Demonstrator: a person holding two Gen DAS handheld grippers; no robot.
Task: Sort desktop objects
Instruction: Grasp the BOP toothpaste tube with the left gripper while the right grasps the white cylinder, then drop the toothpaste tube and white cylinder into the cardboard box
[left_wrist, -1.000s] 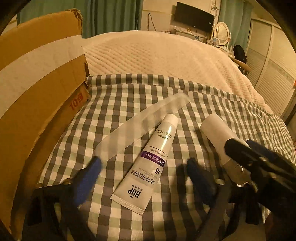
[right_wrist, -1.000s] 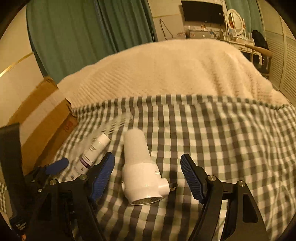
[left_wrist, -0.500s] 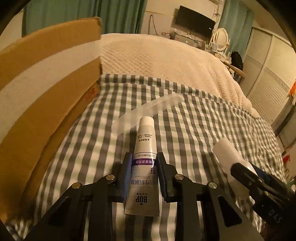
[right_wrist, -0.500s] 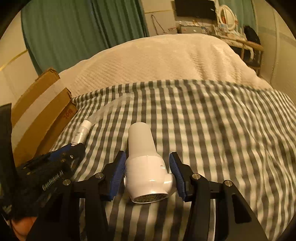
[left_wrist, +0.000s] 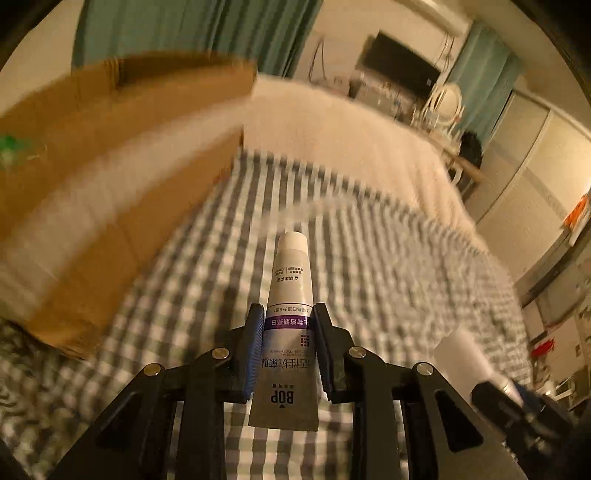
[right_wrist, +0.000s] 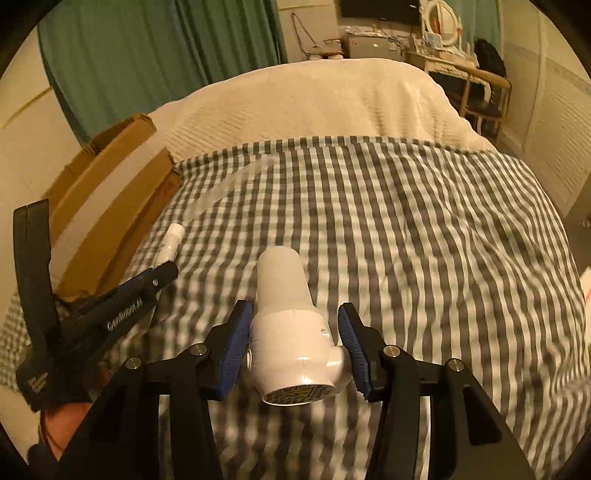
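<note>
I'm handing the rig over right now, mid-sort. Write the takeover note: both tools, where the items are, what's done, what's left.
Left tool: shut on the toothpaste tube, gripped around its middle, cap pointing away, clear of the checked cloth.
Right tool: shut on the white hair dryer, nozzle pointing away, also clear of the cloth.
Clear plastic strip: lying on the cloth near the cardboard box.
Done: both items picked up.
Left: carry both to their places, probably the box on the left, release them, then deal with the strip. The box's inside is hardly visible, so check it before dropping anything.
</note>
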